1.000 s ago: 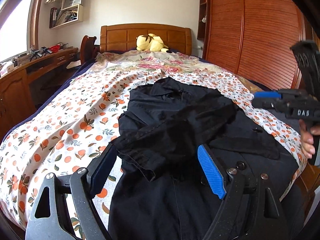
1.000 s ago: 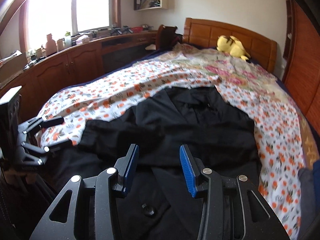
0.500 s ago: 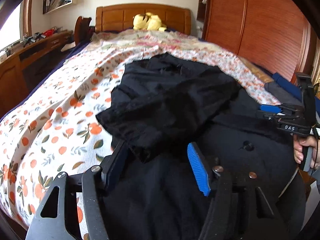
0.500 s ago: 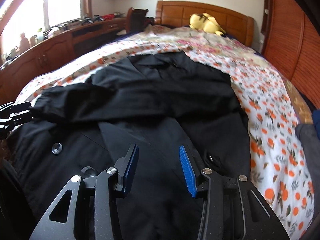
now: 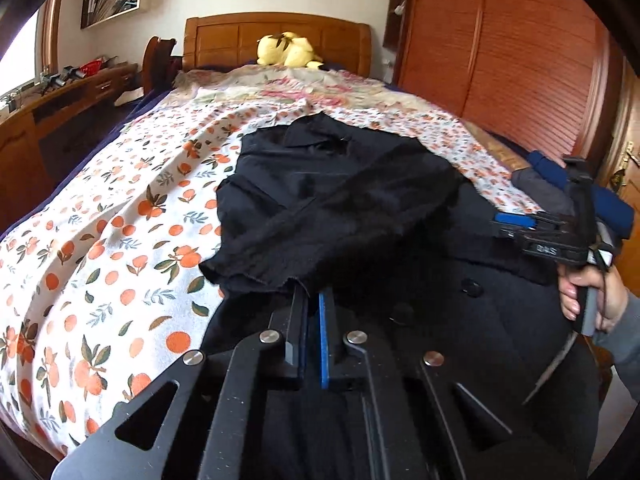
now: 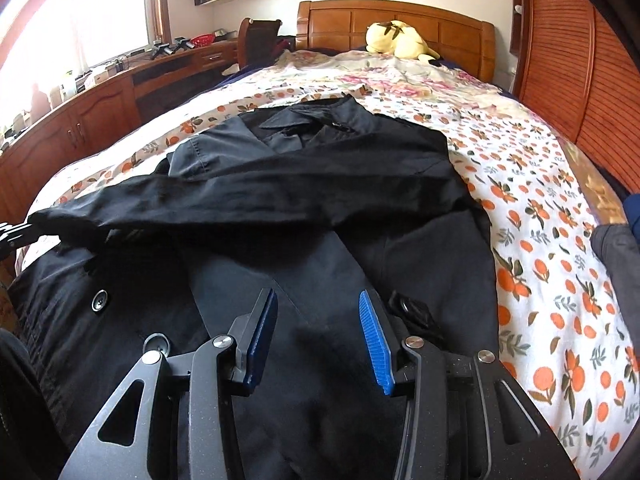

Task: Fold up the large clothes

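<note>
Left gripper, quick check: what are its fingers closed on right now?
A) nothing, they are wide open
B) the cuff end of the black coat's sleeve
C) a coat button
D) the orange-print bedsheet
B: in the left wrist view the left gripper has its fingers pressed together on the cuff edge of the black coat's sleeve, which lies across the coat.

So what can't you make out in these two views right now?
- Left view: whether the left gripper pinches the sleeve cuff; the cuff drapes over its tips.
- Both views: the coat hem, cut off by the bottom edge and the gripper frames.
- Right view: the left gripper, cut off by the left edge.
- Left view: the label on the right gripper, too small.
</note>
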`<state>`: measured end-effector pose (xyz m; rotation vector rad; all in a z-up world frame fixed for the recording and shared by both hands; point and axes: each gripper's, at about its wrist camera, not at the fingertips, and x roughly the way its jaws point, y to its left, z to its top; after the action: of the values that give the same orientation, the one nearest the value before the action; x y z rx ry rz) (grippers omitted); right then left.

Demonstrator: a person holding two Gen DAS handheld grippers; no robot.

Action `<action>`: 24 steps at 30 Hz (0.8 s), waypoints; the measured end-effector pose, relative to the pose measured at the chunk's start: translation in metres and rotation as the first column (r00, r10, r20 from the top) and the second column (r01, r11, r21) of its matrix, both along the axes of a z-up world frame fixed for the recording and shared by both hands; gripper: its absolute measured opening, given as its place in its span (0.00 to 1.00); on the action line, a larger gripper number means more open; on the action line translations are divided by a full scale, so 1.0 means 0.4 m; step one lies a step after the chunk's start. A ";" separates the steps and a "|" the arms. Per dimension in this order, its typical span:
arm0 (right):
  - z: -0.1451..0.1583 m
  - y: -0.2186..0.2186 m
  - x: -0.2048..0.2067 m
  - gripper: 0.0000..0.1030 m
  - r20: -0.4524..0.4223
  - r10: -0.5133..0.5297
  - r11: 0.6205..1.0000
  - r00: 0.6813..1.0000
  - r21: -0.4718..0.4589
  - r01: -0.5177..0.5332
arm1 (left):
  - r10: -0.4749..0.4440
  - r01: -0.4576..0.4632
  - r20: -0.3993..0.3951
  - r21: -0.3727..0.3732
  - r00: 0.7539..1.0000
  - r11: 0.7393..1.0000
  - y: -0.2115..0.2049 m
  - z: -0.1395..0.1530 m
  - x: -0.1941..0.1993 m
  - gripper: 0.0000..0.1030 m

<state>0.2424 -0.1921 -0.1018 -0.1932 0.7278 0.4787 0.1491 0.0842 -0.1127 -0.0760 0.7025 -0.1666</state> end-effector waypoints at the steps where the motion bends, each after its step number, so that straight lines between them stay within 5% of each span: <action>1: -0.002 -0.003 0.002 0.43 0.003 0.004 1.000 1.000 -0.001 -0.004 | -0.002 0.002 -0.003 -0.007 1.000 1.000 0.000 -0.006 -0.007 0.05; 9: -0.003 0.064 0.059 0.43 0.007 0.058 0.998 0.998 -0.006 -0.058 | 0.023 -0.024 0.017 0.007 1.000 1.000 0.021 -0.003 -0.016 0.08; 12: -0.009 0.110 0.092 0.43 -0.004 0.076 0.997 0.997 -0.005 -0.076 | 0.047 -0.047 0.062 0.009 0.997 0.999 0.043 0.015 -0.029 0.34; 15: -0.021 0.160 0.115 0.43 -0.007 0.100 0.995 0.995 -0.016 -0.100 | 0.061 -0.061 0.081 -0.009 0.995 0.998 0.069 0.024 -0.040 0.44; 18: -0.034 0.214 0.130 0.43 -0.015 0.132 0.991 0.991 -0.025 -0.133 | 0.076 -0.075 0.080 -0.012 0.994 0.997 0.090 0.019 -0.042 0.77; 24: -0.080 0.284 0.155 0.43 -0.089 0.203 0.979 0.975 -0.014 -0.205 | 0.125 -0.126 0.089 0.011 0.988 0.992 0.129 0.012 -0.054 0.79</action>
<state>0.3042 -0.0784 -0.1338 -0.2713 0.8033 0.6780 0.1276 0.1358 -0.1080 -0.0964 0.6091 -0.0431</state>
